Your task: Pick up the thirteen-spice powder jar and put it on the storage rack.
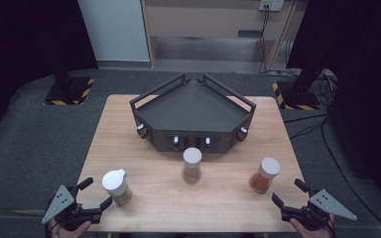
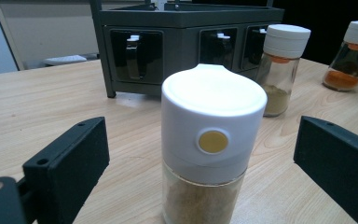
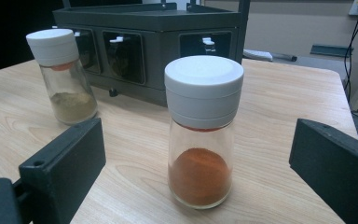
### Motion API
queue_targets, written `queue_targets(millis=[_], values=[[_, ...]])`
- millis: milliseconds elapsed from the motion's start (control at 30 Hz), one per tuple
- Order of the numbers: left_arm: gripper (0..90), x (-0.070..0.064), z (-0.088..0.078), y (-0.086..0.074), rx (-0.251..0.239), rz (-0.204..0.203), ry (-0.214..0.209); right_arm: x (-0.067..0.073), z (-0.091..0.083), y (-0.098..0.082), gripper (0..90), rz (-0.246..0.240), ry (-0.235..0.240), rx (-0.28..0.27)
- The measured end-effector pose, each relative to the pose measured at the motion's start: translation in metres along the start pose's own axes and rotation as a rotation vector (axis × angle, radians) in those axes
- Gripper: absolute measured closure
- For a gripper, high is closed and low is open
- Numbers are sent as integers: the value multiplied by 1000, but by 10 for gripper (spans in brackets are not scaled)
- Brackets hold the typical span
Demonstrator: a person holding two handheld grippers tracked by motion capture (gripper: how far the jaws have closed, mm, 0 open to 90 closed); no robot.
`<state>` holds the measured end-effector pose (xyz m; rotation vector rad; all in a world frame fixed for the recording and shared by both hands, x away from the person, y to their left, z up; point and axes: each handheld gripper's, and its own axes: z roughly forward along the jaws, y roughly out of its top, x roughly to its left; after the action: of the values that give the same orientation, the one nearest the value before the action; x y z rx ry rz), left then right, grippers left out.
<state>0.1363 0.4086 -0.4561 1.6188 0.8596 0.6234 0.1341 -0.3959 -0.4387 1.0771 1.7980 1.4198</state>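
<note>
The left gripper (image 1: 95,194) has its jaws wide, and the jar of tan powder (image 2: 213,149) stands upright on the bench (image 1: 218,198) between them, not touched. The right gripper (image 1: 288,192) is wide too; the jar of orange powder (image 3: 203,133) stands just ahead, between its jaws, apart from both.

I see a light wood table (image 1: 144,148) on grey carpet (image 1: 25,144). Behind it: a pale wall panel (image 1: 113,29), a beige cabinet (image 1: 208,20) with a wall socket (image 1: 272,5) and cables (image 1: 265,34) hanging down. Two black stand bases with yellow-black hazard tape, left (image 1: 69,91) and right (image 1: 297,94). Dark curtains on both sides. Even overhead light.
</note>
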Motion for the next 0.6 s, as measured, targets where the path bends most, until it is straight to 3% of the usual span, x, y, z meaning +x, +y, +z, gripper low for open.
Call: queue_targets(millis=[267,600], values=[[21,2,-1,-1,-7,-20,1,0,1,0,26,-4,-3,1],[20,1,-2,-1,-5,-8,-3,0,-1,0,29,0,0,-6]])
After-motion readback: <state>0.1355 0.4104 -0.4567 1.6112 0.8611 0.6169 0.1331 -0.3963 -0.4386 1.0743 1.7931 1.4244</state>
